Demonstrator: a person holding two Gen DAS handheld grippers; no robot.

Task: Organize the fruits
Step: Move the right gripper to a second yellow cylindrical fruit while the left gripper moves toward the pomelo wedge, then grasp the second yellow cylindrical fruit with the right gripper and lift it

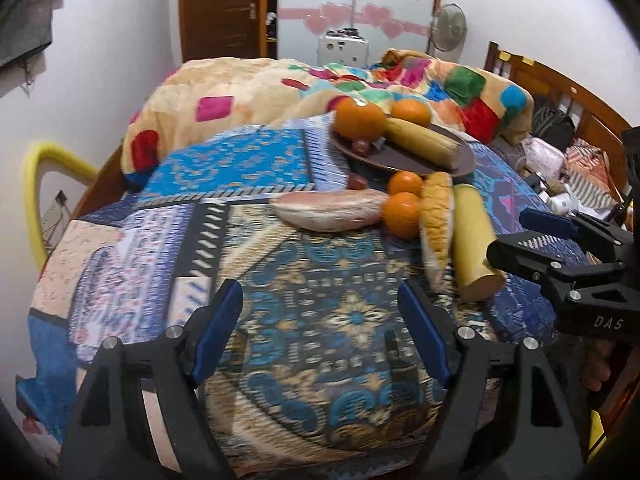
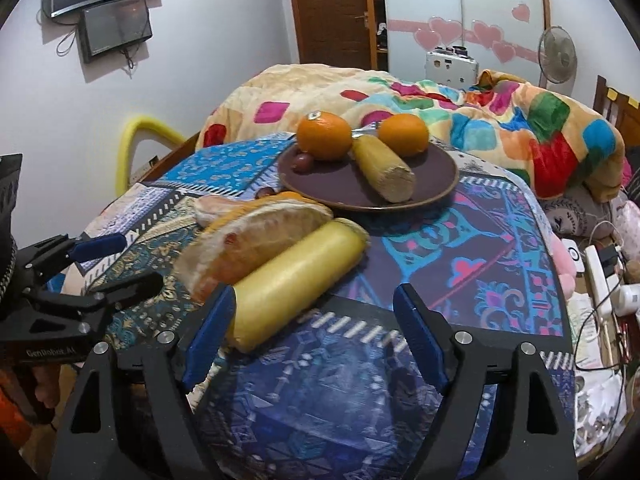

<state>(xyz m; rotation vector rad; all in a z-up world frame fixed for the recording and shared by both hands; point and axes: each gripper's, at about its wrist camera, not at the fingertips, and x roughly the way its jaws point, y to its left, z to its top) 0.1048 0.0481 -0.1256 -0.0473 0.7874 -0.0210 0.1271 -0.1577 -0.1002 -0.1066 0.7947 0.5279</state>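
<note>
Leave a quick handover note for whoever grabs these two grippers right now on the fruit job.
Left gripper: open, empty, over bare cloth.
Right gripper: open, holding nothing; the yellow cut fruit lies by its left finger.
Done: brown plate holds two oranges, a yellow piece and small dark fruits.
Left on the cloth: two small oranges, pomelo wedges, that yellow fruit.

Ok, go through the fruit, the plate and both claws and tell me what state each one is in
left claw: open, holding nothing
right claw: open, its left pad beside the near yellow piece
near yellow piece: lying on the cloth, off the plate
plate: holds two oranges and a yellow piece
pomelo wedge: on the cloth, against the near yellow piece
</note>
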